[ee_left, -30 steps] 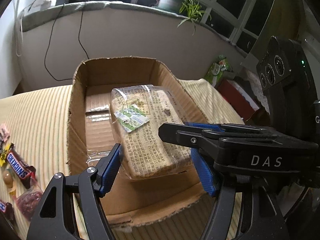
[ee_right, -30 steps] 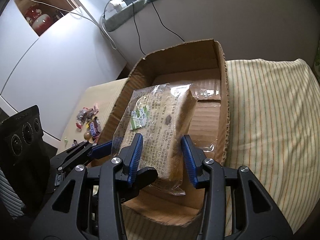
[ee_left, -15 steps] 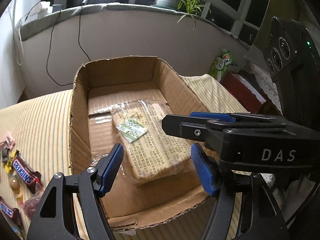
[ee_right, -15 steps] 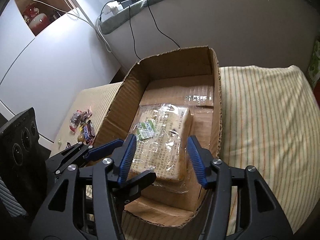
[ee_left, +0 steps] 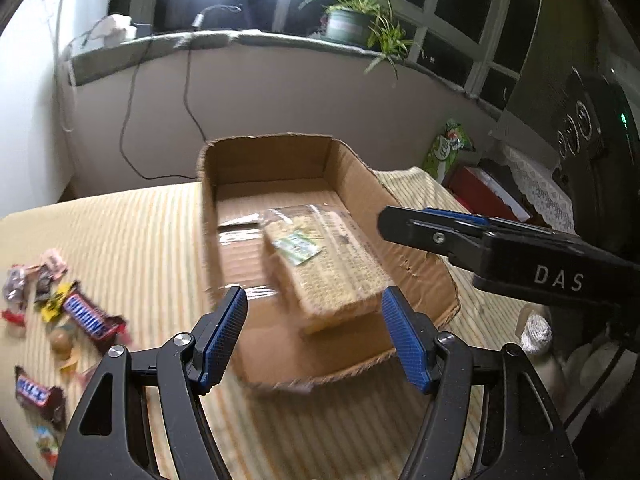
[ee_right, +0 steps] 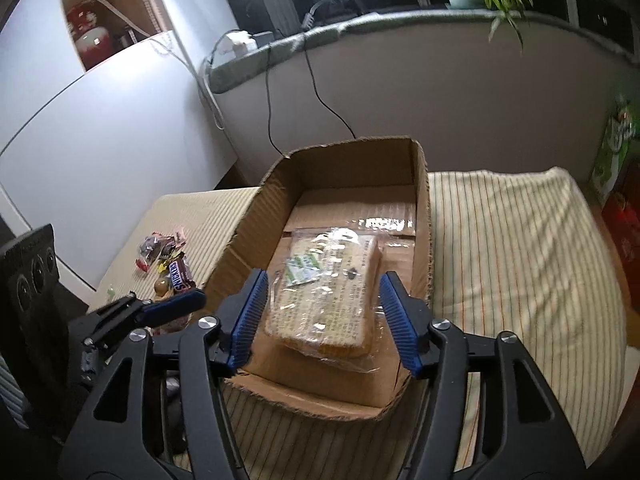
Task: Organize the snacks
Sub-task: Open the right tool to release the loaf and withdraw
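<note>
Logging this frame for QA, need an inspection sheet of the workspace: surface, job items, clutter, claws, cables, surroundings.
Surface: striped tablecloth, cream.
Job's things: cardboard box, open top; wrapped bread pack lying flat inside, toward the near end.
Job's things: Snickers bar amid loose candies on the cloth, left of the box.
Clutter: nothing seen beyond the candies.
Claws: left claw open, empty, over the box's near edge; right claw open, empty, pads either side of the bread.
Cables: black cable hanging from the ledge down the wall.
Surroundings: potted plant on the window ledge; green snack bag beyond the table.
</note>
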The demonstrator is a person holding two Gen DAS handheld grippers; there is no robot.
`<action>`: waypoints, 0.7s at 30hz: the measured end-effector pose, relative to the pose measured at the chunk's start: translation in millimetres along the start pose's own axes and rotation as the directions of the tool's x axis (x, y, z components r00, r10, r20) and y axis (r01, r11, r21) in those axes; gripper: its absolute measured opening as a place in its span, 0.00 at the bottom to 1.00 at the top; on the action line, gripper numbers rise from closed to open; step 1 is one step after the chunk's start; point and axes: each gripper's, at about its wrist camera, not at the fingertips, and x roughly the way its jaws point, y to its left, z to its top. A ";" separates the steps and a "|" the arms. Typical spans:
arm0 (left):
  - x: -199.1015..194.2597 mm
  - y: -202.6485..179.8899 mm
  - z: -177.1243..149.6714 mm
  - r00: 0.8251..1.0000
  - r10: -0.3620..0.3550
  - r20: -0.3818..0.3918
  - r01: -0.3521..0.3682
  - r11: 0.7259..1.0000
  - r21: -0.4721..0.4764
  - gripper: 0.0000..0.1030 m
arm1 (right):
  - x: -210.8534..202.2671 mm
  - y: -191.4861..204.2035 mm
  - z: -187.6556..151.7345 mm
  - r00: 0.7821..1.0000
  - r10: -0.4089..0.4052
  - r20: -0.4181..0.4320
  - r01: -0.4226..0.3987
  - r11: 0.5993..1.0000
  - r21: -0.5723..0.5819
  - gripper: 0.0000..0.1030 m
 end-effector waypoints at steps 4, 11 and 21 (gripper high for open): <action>-22.1 14.7 -11.4 0.999 0.017 0.028 -0.016 1.000 -0.023 0.67 | -13.7 17.2 -6.7 0.998 0.019 0.058 -0.016 0.999 -0.040 0.72; -59.0 54.2 -40.9 0.995 0.096 0.032 -0.094 0.992 -0.083 0.67 | -20.1 57.2 -23.3 0.997 0.050 0.057 -0.041 0.989 -0.144 0.87; -100.8 122.9 -92.8 0.969 0.247 -0.010 -0.243 0.946 -0.214 0.67 | -3.7 113.1 -58.4 0.992 0.113 -0.051 -0.123 0.950 -0.287 0.87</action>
